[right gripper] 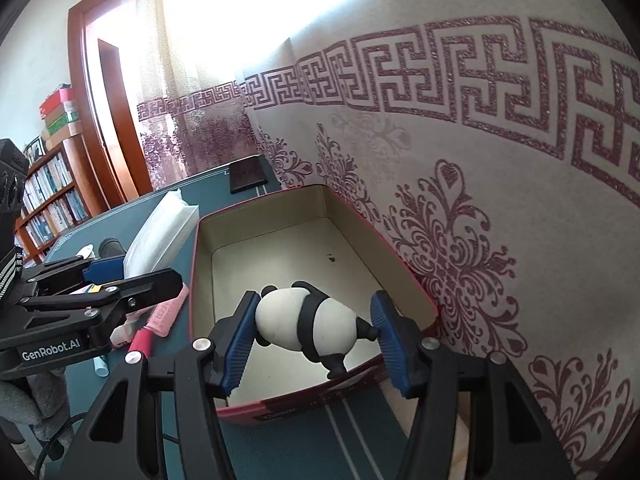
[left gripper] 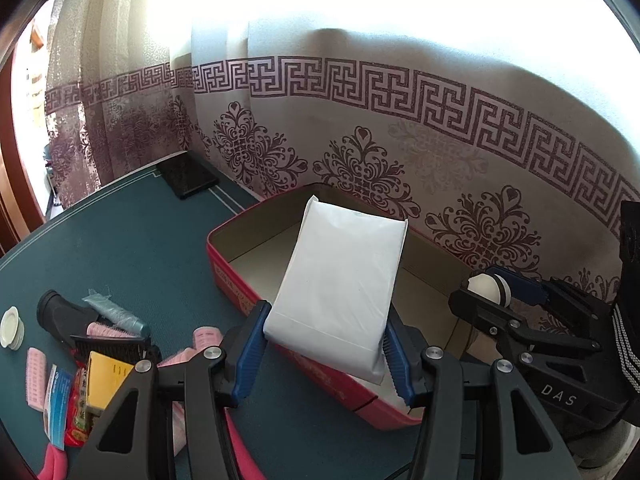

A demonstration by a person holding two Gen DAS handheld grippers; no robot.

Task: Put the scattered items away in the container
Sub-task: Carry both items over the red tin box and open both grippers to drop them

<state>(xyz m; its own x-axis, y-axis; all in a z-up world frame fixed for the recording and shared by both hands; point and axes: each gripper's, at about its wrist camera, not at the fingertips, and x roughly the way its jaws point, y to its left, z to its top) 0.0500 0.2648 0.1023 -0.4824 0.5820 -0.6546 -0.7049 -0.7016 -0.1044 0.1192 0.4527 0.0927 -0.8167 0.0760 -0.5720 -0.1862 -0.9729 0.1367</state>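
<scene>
Red tin container (right gripper: 404,280), rectangular, cream inside, open top, floor bare except one small dark speck. It sits on the green table (left gripper: 132,240), far long side close against the patterned curtain (left gripper: 400,128).

My left gripper (left gripper: 326,354) is about half open, blue pads clamped on both sides of a white flat packet (left gripper: 340,276). The packet is tilted, sticking up and away from my fingers, over the container's near rim. Left of my fingers is the scattered pile: pink hair rollers (left gripper: 35,378), a yellow box (left gripper: 106,376), a black comb (left gripper: 110,346), a teal tube (left gripper: 116,314), a black grip (left gripper: 60,314), a white cap (left gripper: 11,326).

My right gripper (right gripper: 316,338) is also about half open, holding a panda toy (right gripper: 308,322), white body with black band and limbs. The left pad touches its head end; the right pad meets a black leg. The panda hangs above the container's near end.

Room: the container's floor ahead of both grippers is open. The curtain is tight on the far side and right. A black flat case (right gripper: 247,176) lies beyond the container at the table's far edge.
</scene>
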